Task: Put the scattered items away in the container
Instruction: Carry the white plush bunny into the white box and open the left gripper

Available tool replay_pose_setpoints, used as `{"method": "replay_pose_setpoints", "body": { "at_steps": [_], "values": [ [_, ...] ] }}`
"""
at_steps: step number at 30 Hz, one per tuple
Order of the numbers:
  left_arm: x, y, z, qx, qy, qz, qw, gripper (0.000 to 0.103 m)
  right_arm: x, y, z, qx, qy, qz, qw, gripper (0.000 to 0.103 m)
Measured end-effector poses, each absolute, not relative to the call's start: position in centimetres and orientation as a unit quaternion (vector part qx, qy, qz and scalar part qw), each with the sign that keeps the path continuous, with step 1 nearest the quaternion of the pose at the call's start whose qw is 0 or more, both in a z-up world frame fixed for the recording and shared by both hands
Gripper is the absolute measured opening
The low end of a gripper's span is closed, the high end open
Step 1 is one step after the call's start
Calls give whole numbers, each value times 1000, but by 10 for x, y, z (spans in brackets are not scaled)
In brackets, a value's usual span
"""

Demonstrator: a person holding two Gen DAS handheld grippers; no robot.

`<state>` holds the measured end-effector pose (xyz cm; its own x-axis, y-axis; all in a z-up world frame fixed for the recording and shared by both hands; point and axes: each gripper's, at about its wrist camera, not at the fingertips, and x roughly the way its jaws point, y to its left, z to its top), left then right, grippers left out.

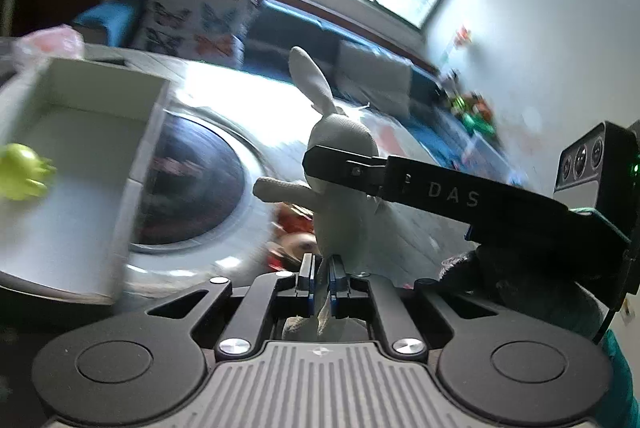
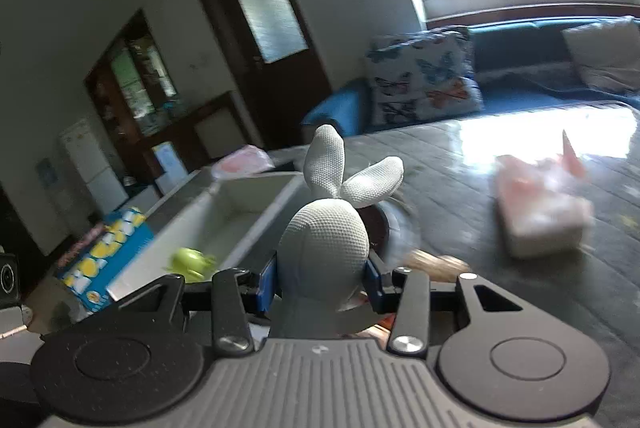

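From the left wrist view, the left gripper (image 1: 321, 278) was nearly closed, pinching the lower end of a grey knitted rabbit toy (image 1: 340, 188), which stood upright above the jaws. The right gripper (image 1: 340, 162) reached in from the right and clasped the rabbit's head. To the left sat the white container (image 1: 104, 164), open, with a green toy (image 1: 22, 172) inside. From the right wrist view, the right gripper (image 2: 322, 282) clamped both sides of the rabbit's head, ears up. The container (image 2: 248, 216) lay just beyond on the left, holding the green toy (image 2: 192, 262); a pink packet (image 2: 540, 216) lay on the dark table (image 2: 520, 288)
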<state>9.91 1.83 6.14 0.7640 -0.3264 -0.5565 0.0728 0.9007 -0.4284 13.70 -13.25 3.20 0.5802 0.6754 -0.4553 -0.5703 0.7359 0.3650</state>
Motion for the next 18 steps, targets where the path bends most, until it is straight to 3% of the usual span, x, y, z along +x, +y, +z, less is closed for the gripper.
{"method": "replay_pose_setpoints", "body": {
  "at_steps": [11, 18],
  "values": [
    [87, 113, 86, -221, 286, -3, 932, 7, 162, -17, 47, 104, 294, 419, 853, 44],
    [98, 146, 71, -214, 324, 33, 921, 7, 179, 36, 27, 94, 333, 417, 841, 44]
  ]
}}
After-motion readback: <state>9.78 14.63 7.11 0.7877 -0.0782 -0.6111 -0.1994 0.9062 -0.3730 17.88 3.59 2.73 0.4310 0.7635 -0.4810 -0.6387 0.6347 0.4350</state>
